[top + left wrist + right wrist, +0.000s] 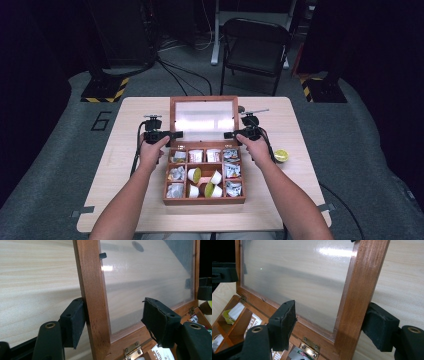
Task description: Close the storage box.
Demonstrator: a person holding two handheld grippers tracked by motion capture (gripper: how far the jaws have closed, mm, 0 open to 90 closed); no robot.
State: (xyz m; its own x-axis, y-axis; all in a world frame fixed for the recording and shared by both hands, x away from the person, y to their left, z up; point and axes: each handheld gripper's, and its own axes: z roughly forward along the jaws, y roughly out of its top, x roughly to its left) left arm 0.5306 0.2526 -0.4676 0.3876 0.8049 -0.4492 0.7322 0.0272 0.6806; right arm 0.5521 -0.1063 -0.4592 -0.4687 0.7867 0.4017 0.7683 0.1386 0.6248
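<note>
A light wooden table (pixel 125 150) carries an open wooden box (pixel 205 200) near its middle, with the glass-paned lid (pixel 204 120) raised upright at the far side on brass hinges (pixel 132 351).

The left gripper (pixel 175 135), held in the person's left hand (pixel 151 150), straddles the left side rail of the lid frame. In the left gripper view the outer pad touches the rail's outer face, while the inner pad stands clear in front of the pane, so the jaws are part-way open with the rail between them and not yet pinched.

The right gripper (pixel 230 135), held in the right hand (pixel 257 147), straddles the right side rail in the same manner. In the right gripper view the outer pad lies against, or just beside, the rail's outer face; the inner pad stands apart from the rail, over the lower corner of the pane. Its jaws are likewise moderately open around the rail.

The box is divided into a grid of small compartments. The left and right columns hold silvery foil packets (pixel 176 190); the far row holds white sachets with print (pixel 195 156); the middle compartments hold small white cups with yellow-green lids (pixel 194 175), lying on their sides.

One further yellow-green capsule (pixel 281 155) rests on the table just right of the right hand, well apart from the box.
</note>
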